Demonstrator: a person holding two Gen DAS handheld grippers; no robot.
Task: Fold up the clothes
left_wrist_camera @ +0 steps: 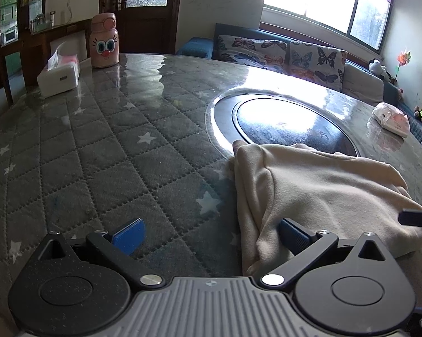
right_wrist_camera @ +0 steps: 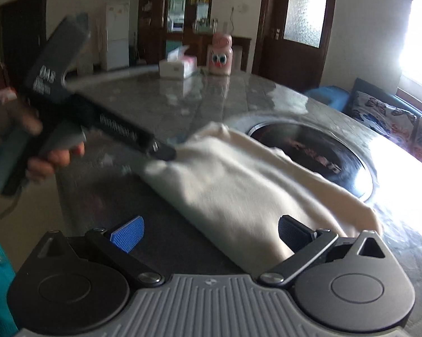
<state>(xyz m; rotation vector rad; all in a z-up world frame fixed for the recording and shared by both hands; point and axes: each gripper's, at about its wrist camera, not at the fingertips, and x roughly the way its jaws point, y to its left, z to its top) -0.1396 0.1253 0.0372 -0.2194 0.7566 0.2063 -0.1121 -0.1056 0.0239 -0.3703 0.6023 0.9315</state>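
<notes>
I see the garment (left_wrist_camera: 317,193) as a cream, soft, fleecy piece, already folded into a rough thick rectangle with rounded, puffy edges and a few shallow creases across the top. It lies on the table (left_wrist_camera: 98,151), its far edge overlapping the dark round inset (left_wrist_camera: 284,123) in the middle of the tabletop. In the right wrist view the cloth (right_wrist_camera: 239,185) is blurred, running diagonally from near the inset toward my gripper.

My left gripper (left_wrist_camera: 211,236) is spread wide: its blue left pad hangs over bare table, its right pad touches the near left edge of the garment, and nothing is pinched between them. My right gripper (right_wrist_camera: 211,233) is also wide apart, its right finger over the cloth's near corner and its left finger above the tabletop, holding nothing. From the right wrist I see the left tool (right_wrist_camera: 78,112) in a hand (right_wrist_camera: 45,160), its tip at the cloth's left edge.

The table is covered in a grey quilted cloth with white stars under a glossy clear sheet that throws back the window (left_wrist_camera: 329,2) glare. A tissue box (left_wrist_camera: 60,74) and a pink cartoon-faced bottle (left_wrist_camera: 104,42) stand near its far edge, well apart from the garment; a soft tissue pack (left_wrist_camera: 392,119) lies at the right. Behind are a sofa with butterfly cushions (left_wrist_camera: 289,53) and dark wooden doors (left_wrist_camera: 146,8).
</notes>
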